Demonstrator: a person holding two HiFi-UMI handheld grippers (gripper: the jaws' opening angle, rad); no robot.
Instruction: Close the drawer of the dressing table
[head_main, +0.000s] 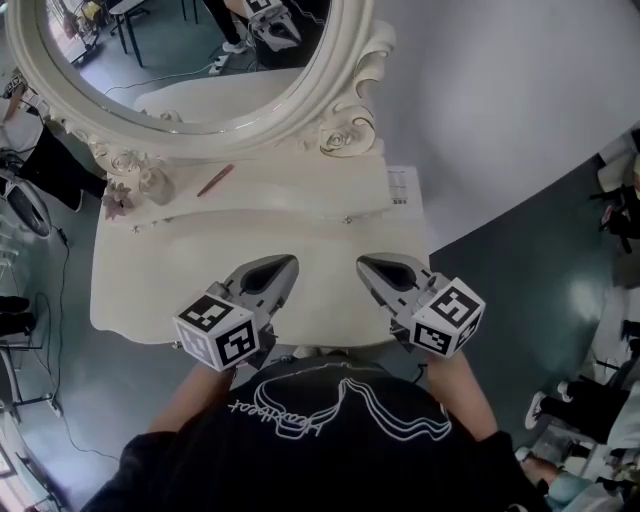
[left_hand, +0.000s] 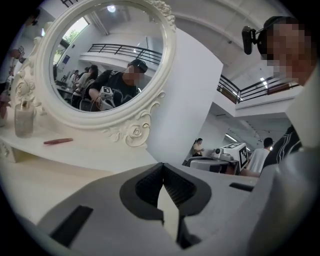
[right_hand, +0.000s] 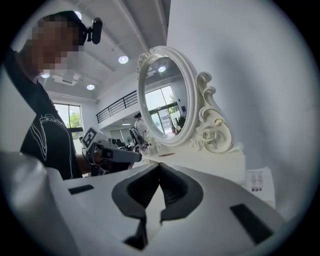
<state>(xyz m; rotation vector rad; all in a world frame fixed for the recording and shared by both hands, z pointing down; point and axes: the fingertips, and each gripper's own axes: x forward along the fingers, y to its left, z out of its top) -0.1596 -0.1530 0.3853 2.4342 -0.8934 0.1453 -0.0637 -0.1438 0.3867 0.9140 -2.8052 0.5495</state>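
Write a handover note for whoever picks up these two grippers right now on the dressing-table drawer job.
Grippers: the left gripper is shut and empty, held over the front of the dressing table. The right gripper is shut and empty, beside it over the same top.
Drawer: nothing juts past the table's front edge in the head view. The front face is hidden by the person's body, so a full close cannot be confirmed.
Done: probably the closing push.
Left: check the front for a gap and press the drawer home if there is one.
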